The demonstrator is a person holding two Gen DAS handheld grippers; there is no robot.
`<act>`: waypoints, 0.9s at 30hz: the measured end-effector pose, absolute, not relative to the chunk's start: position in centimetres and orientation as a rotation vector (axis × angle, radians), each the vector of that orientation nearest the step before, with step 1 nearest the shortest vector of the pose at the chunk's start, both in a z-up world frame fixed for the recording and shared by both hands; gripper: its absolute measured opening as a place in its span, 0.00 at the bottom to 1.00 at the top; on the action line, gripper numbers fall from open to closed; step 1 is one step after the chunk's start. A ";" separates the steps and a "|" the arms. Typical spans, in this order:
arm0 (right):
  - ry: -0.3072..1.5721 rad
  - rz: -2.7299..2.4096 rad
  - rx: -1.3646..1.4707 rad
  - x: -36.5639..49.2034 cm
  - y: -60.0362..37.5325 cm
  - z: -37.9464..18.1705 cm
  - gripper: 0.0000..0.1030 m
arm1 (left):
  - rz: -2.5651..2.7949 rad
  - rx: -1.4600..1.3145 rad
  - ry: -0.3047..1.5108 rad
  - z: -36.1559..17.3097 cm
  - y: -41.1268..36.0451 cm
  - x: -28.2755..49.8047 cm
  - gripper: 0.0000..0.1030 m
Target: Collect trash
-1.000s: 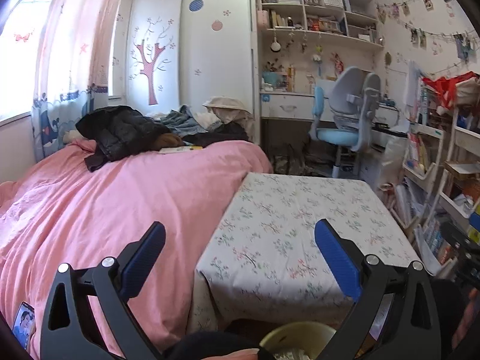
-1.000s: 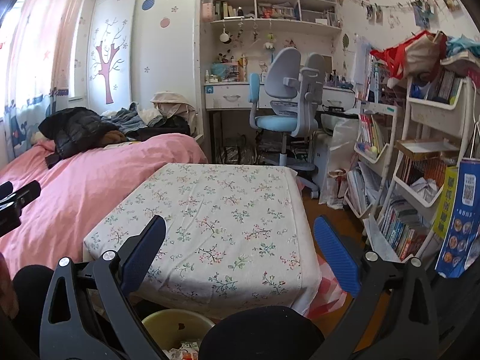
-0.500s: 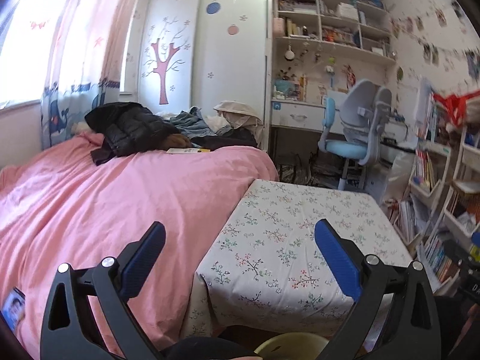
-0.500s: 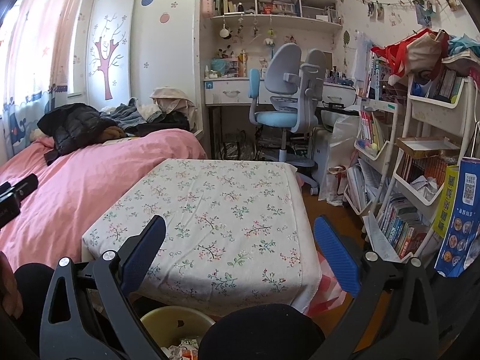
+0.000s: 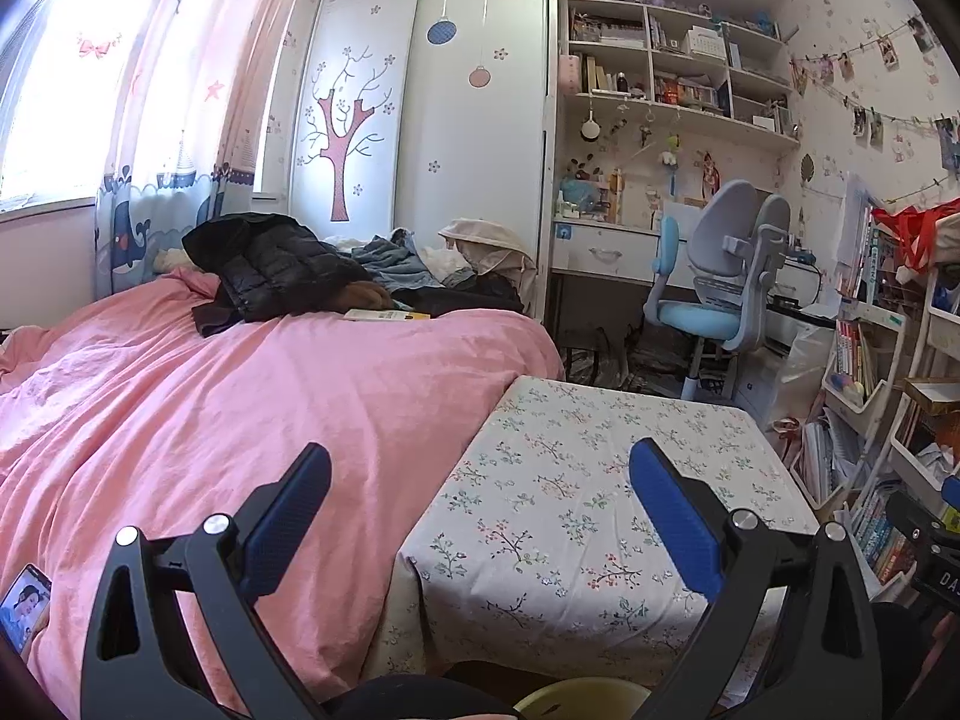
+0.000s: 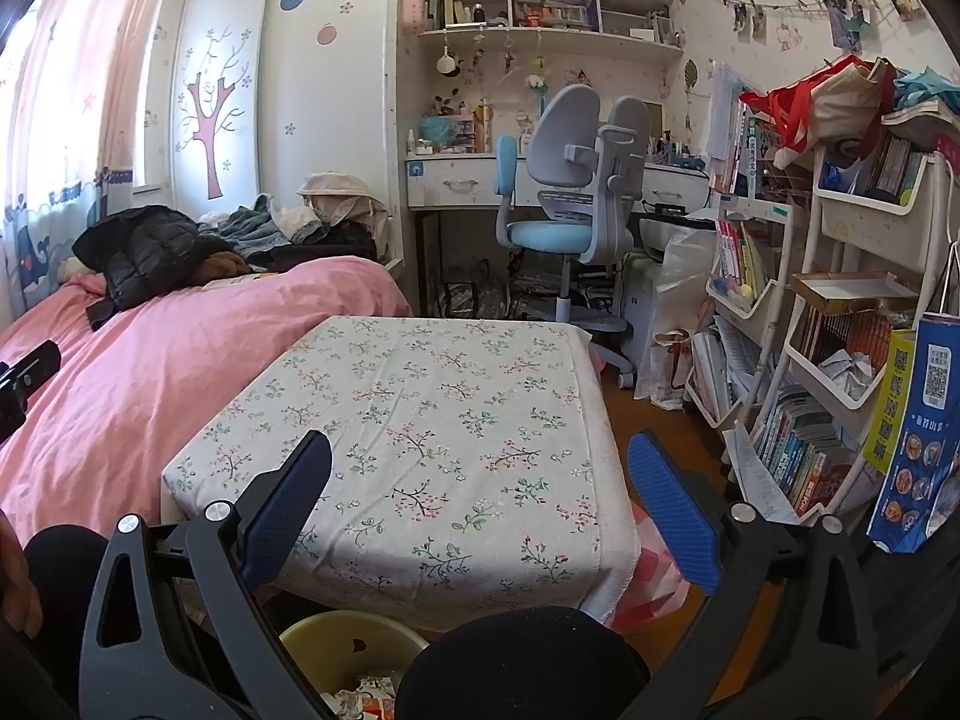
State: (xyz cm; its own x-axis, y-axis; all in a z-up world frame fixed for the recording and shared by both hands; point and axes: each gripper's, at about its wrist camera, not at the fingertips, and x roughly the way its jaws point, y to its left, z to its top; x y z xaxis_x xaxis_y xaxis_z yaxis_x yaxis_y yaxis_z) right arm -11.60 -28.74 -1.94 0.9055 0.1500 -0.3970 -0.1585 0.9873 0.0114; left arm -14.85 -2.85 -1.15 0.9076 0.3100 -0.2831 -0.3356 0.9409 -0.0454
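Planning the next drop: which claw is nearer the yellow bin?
Right, probably. The yellow bin sits just below the right claw; under the left claw only its rim shows.

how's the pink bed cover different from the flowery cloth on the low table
The pink bed cover is plain, rumpled and carries a black jacket and piled clothes; the floral cloth is white with small sprigs, lies flat and carries nothing. The bed cover sits higher, the floral cloth lower beside it. Both drape over their edges.

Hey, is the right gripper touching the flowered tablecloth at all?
Cannot tell. In the right wrist view the open right gripper overlaps the flowered tablecloth, but neither contact nor gap shows plainly.
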 end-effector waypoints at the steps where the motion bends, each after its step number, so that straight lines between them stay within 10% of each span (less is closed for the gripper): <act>1: 0.408 0.159 -0.022 -11.6 -28.7 -1.9 0.93 | 0.335 -0.090 0.275 -1.1 -2.9 -14.8 0.92; 27: 0.412 0.156 -0.023 -11.5 -29.1 -2.0 0.93 | 0.343 -0.090 0.266 -1.1 -2.7 -15.0 0.92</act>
State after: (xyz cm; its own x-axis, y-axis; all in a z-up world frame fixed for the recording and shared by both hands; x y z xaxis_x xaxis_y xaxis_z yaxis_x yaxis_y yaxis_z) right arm -11.52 -29.15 -1.96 0.9044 0.1467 -0.4007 -0.1562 0.9877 0.0091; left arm -15.04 -2.70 -1.12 0.9074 0.3200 -0.2726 -0.3435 0.9382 -0.0421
